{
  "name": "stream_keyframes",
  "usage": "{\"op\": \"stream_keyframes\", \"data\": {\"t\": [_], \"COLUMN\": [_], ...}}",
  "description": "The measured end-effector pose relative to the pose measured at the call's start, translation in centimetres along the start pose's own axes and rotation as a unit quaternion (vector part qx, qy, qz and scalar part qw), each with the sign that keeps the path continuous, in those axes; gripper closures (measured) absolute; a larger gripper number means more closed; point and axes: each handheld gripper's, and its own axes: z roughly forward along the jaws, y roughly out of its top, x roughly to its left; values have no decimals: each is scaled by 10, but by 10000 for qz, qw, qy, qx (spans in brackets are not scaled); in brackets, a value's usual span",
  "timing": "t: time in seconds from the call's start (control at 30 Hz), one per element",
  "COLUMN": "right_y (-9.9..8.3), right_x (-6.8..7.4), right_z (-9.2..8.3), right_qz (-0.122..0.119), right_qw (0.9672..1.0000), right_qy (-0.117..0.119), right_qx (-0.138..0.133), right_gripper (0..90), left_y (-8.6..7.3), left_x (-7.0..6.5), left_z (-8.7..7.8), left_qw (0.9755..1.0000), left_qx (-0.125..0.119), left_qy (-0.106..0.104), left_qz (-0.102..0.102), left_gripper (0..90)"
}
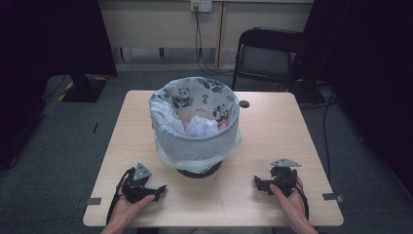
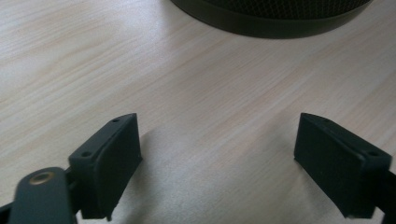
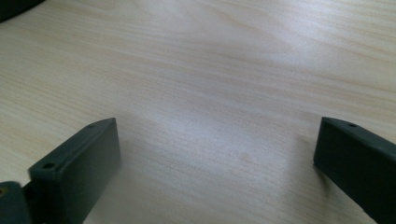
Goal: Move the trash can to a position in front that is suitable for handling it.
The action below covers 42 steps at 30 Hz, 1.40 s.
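Near the table's (image 1: pixel 272 131) front edge, the left gripper (image 1: pixel 158 190) and right gripper (image 1: pixel 258 183) rest on bare wood, jaws wide apart, holding nothing. Between them and farther back, the lined bin (image 1: pixel 195 141) stands mid-table, bare tabletop on both sides.

The bin (image 2: pixel 275 18) is cut off by the top edge of the left gripper view, leaving just its dark base. At the bottom edge of the high view both forearms are cropped. What fills the bag (image 1: pixel 199 127) in mid frame is too blurred to identify.
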Motion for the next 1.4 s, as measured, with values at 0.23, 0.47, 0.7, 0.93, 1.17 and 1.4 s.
{"op": "stream_keyframes", "data": {"t": [0.23,0.47,0.7,0.93,1.17,1.4], "right_y": [9,23,53,97,131,151], "right_x": [0,11,11,17,14,15], "right_z": [-8,-21,-25,-29,-22,-2], "right_qz": [80,-278,-205,-321,-116,-249], "right_qw": [9994,9920,9798,9727,9695,9686], "right_qy": [219,839,1230,1258,1324,1313], "right_qx": [-267,-906,-1563,-1922,-2061,-2094], "right_gripper": [110,153,271,347,393,409], "left_y": [4,18,36,58,80,103], "left_x": [1,10,28,49,63,73], "left_z": [-8,-27,-38,-48,-51,-52], "left_qw": [9998,9988,9961,9934,9921,9838], "left_qx": [103,-454,-702,-1061,-1199,-1733], "left_qy": [-64,-147,-385,-114,-122,-90], "left_qz": [172,-92,-365,-409,-340,-459], "left_gripper": [193,260,240,277,274,276]}}
